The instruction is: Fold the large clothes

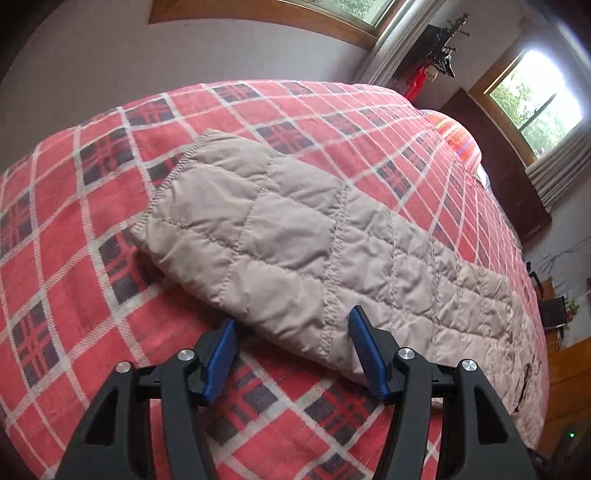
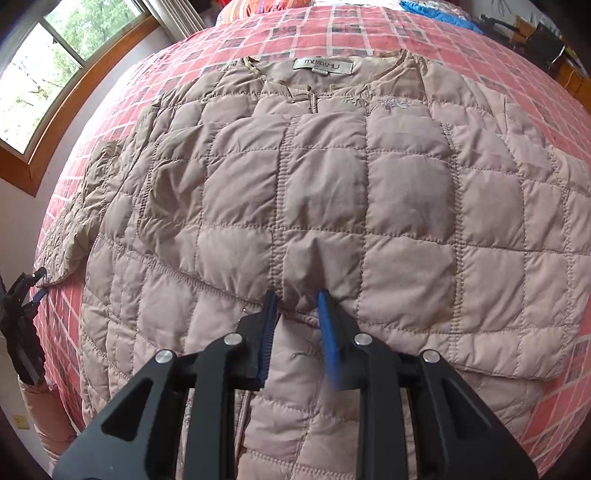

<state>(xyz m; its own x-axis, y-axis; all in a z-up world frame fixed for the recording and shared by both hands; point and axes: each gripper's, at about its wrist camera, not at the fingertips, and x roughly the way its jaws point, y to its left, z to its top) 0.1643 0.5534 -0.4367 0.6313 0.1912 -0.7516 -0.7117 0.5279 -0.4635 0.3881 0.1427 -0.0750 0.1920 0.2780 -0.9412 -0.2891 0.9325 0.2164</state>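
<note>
The beige quilted padded jacket (image 2: 325, 192) is spread across the red plaid bed cover (image 2: 369, 33), sleeve toward its window-side edge. Only the hem is turned up so far. It's pinched by the right gripper (image 2: 297, 295); the left gripper (image 1: 291, 323) is spread wide around the sleeve end.

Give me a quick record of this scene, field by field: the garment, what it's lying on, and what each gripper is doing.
garment: beige quilted jacket, spread front up, collar label showing
surface: red plaid blanket on a bed
sleeve: stretched out flat across the blanket
left gripper: jaws open, either side of the sleeve's edge
right gripper: jaws pinching a fold of the jacket near the centre placket
</note>
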